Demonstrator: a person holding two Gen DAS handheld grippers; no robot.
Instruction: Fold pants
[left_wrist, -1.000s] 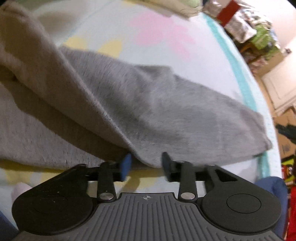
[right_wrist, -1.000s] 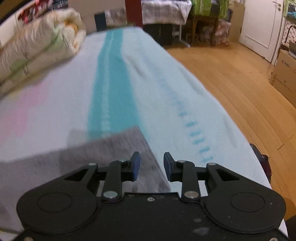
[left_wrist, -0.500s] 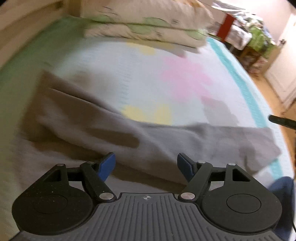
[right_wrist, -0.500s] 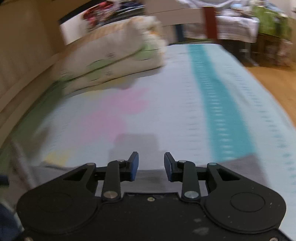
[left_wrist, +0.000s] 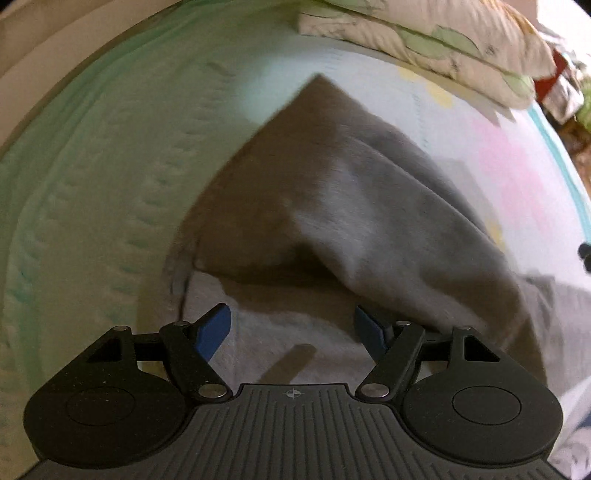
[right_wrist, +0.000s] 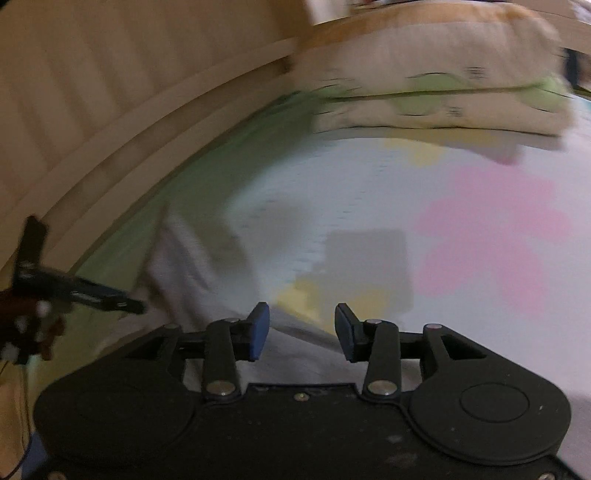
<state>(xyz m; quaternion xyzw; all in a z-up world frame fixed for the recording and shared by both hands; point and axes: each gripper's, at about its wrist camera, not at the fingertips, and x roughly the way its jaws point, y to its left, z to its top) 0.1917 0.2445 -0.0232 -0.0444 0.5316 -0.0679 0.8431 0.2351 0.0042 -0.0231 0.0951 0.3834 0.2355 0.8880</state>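
So we've got the gray pants (left_wrist: 369, 221) lying on the bed (left_wrist: 92, 184), folded over into a lumpy triangle with one corner pointing up toward the pillows (left_wrist: 424, 40). Going from the left: green quilted sheet there, then the pants filling the middle, then the pale part of the sheet with pink and yellow patches on the right.

Our left tool (left_wrist: 291, 328) hovers just over the near edge of the pants with its blue pads spread wide, nothing between them. A fold of fabric bulges up just beyond its right finger; can't tell whether it's touching.

From the right wrist view, the left tool shows up at the far left edge, blurry, next to the wooden bed frame (right_wrist: 110, 122). The pants (right_wrist: 192, 266) show as a pale strip running under our right tool (right_wrist: 302, 330), which is also parted, a narrower gap, gripping nothing. Pillows are stacked at the top right. Everything's pretty motion-blurred here.
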